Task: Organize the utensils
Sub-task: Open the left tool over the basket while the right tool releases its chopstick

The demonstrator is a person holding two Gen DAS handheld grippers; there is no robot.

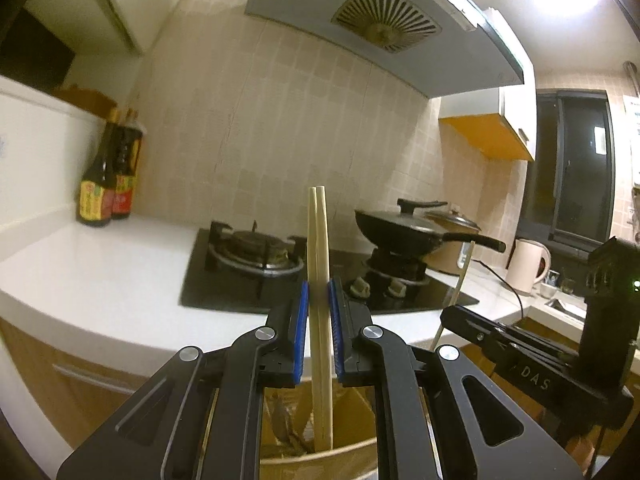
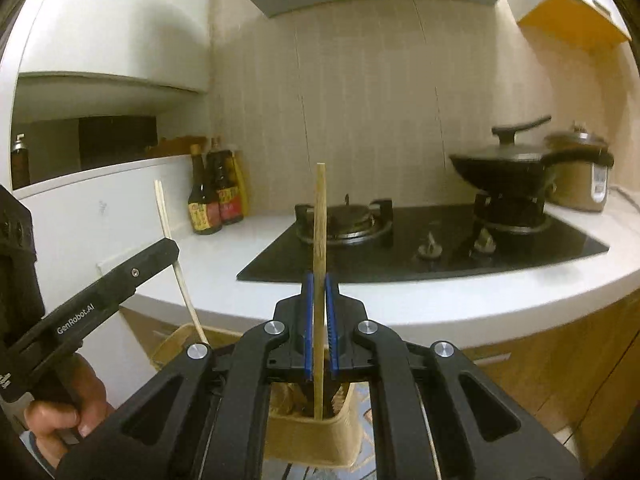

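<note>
My left gripper is shut on a pair of pale chopsticks held upright, their lower ends inside a tan utensil holder just below the jaws. My right gripper is shut on a single darker wooden chopstick, also upright, its lower end inside a woven holder. The left gripper with its chopsticks shows at the left of the right wrist view. The right gripper's body and its chopstick show at the right of the left wrist view.
A white counter curves ahead with a black gas hob. A lidded black wok sits on the right burner, a rice cooker behind it. Sauce bottles stand at the left, a kettle at the right.
</note>
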